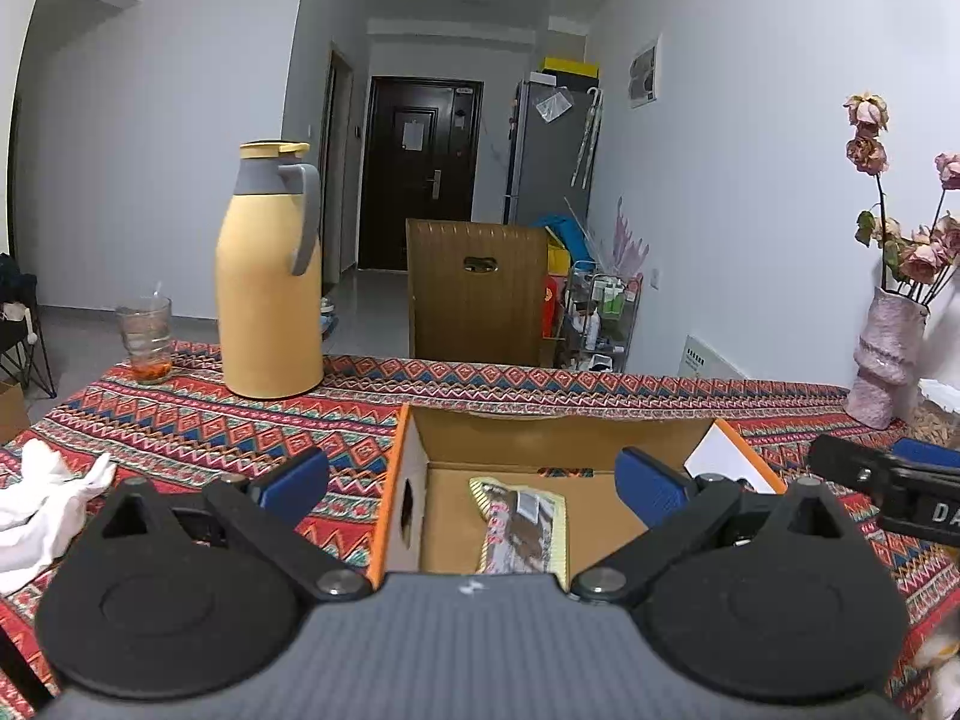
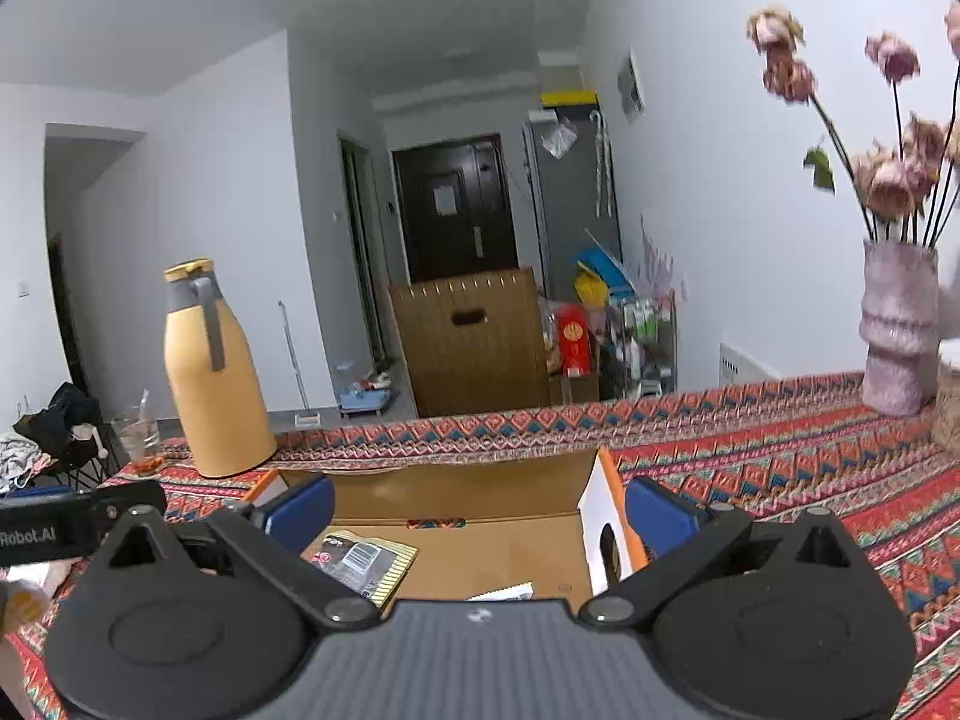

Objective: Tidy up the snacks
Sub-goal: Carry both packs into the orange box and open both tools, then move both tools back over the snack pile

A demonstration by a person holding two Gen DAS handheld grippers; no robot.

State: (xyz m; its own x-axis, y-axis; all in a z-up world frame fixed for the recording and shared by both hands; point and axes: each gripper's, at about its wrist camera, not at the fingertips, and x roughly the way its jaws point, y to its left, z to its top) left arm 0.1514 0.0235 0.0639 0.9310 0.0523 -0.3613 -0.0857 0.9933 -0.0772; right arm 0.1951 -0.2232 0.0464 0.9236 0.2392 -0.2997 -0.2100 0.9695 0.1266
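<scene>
Your left gripper [image 1: 474,480] and right gripper [image 2: 477,510] both stand wide open with nothing between their blue pads, poised above the open cardboard box [image 1: 414,438]. A snack packet [image 1: 522,525] lies flat on the box floor. Beyond, on the patterned tablecloth [image 1: 198,420], stand a yellow thermos [image 1: 270,276] and a pink vase [image 1: 888,360].
</scene>
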